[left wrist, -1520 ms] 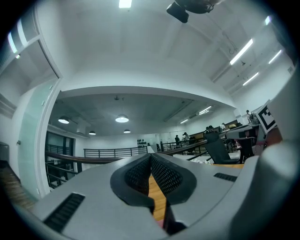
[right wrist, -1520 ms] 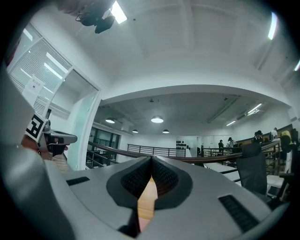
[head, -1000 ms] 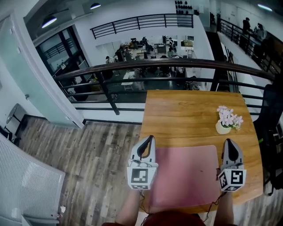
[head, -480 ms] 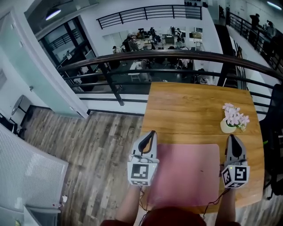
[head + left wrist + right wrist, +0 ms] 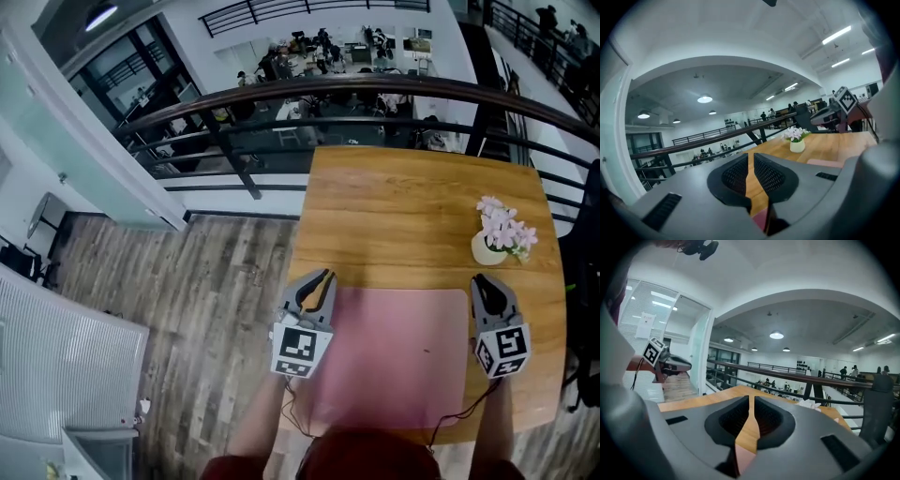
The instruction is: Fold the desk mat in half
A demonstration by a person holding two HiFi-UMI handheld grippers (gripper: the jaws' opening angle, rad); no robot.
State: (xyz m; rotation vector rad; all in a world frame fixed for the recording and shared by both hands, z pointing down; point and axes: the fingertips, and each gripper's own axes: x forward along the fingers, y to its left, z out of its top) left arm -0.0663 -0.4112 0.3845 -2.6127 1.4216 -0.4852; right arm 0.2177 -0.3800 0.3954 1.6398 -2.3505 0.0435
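Note:
A pink desk mat (image 5: pixel 394 356) lies flat on the near half of the wooden table (image 5: pixel 403 197). My left gripper (image 5: pixel 324 277) sits at the mat's far left corner and my right gripper (image 5: pixel 481 280) at its far right corner. Both pairs of jaws are opening a little. In the left gripper view a narrow slit shows between the fingertips (image 5: pixel 751 157), with wood behind and the pink mat (image 5: pixel 759 219) low in the gap. The right gripper view (image 5: pixel 751 400) shows the same, with the mat (image 5: pixel 743 456) at the bottom. No pad visibly presses on the mat.
A small white pot of pink flowers (image 5: pixel 497 239) stands on the table just beyond my right gripper, also seen from the left gripper (image 5: pixel 797 140). A dark railing (image 5: pixel 375 94) runs behind the table's far edge. Wooden floor (image 5: pixel 216 309) lies left of the table.
The left jaws have parted slightly at their tips. Both grippers stay at the mat's far corners while the head view has shifted a little.

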